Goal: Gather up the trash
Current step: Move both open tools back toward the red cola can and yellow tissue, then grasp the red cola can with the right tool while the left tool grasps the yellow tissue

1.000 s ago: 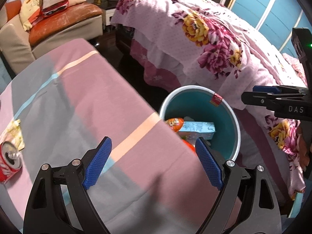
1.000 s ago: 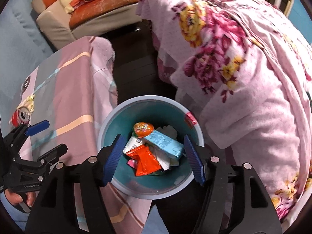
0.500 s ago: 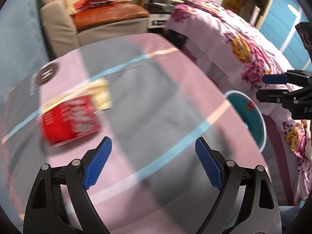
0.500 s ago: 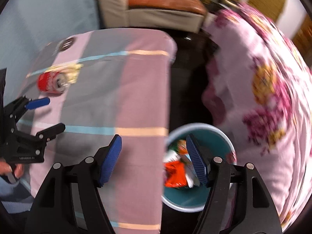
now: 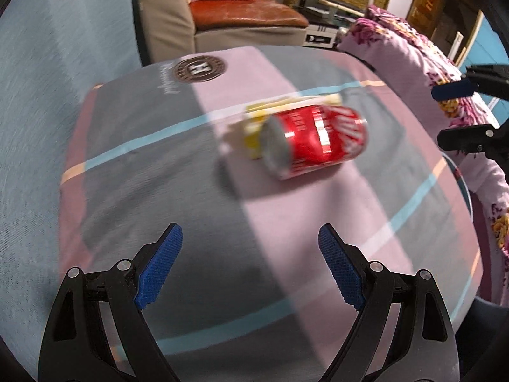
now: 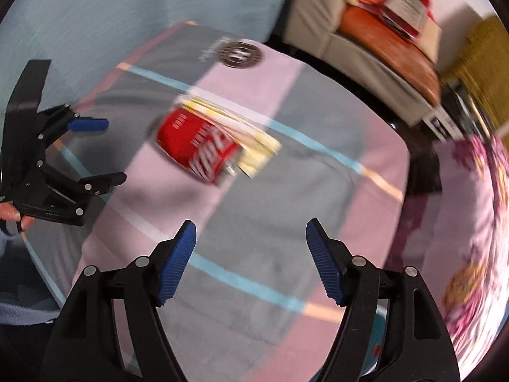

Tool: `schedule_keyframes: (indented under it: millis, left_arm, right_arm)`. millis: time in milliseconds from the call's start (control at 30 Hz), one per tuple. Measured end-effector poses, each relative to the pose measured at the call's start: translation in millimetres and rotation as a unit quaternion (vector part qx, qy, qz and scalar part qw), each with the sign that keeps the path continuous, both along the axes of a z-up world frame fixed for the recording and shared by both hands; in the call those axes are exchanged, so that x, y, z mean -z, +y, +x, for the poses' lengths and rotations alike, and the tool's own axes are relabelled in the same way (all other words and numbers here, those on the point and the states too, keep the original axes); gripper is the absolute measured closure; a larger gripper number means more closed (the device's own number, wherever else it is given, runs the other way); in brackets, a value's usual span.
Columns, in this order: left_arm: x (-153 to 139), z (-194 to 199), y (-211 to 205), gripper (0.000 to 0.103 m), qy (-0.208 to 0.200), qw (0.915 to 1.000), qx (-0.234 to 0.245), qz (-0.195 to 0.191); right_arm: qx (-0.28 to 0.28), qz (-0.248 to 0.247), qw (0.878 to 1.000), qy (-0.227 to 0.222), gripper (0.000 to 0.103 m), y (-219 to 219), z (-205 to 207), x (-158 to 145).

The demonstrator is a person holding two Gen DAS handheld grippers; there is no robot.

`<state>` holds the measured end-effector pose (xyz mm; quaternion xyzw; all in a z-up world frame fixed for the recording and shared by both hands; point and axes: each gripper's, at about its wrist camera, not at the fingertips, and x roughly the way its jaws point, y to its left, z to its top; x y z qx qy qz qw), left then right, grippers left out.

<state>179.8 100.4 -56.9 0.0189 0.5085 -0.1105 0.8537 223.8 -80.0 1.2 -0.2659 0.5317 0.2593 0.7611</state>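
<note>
Can now ahead, bin behind.

Can lying on table, wrapper touching behind it

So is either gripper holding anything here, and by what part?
Nothing held. Left gripper is open and empty; right gripper is empty, jaws opening. Red soda can lies untouched.

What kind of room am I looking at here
Most likely a bedroom or bed-sitting room in a home: a bed under a pink floral bedspread, an armchair against the wall, and a small cloth-covered table holding a red can.
</note>
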Motion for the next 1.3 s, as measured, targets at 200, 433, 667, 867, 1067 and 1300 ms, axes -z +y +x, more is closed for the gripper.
schedule_keyframes:
  millis: [200, 433, 667, 867, 1067, 1300]
  left_arm:
    - [10.0, 7.6, 25.9, 0.015, 0.004, 1.0000, -0.003, -0.001]
    - [19.2, 22.8, 43.1, 0.015, 0.010, 0.9999, -0.011, 0.003]
    - [22.7, 30.3, 57.2, 0.015, 0.013, 0.9997, -0.020, 0.004]
    - [20.3, 29.9, 64.5, 0.015, 0.011, 0.9996, -0.027, 0.001]
    - [23.1, 30.2, 67.6, 0.015, 0.016, 0.9994, -0.032, 0.000]
    - [18.7, 38.0, 48.2, 0.015, 0.009, 0.9999, -0.002, -0.004]
  right_arm:
    - [-0.065, -0.015, 0.998, 0.014, 0.035, 49.6, 11.2, 16.2]
    - [-0.137, -0.043, 0.989, 0.033, 0.033, 85.6, 25.7, 41.9]
    - [-0.173, -0.053, 0.983, 0.043, 0.033, 102.8, 38.6, 66.2]
    - [-0.198, -0.054, 0.977, 0.063, 0.033, 116.4, 37.0, 80.9]
    - [-0.194, -0.043, 0.977, 0.078, 0.051, 120.1, 33.7, 87.9]
    - [-0.135, -0.010, 0.987, 0.091, 0.061, 93.7, 41.6, 63.7]
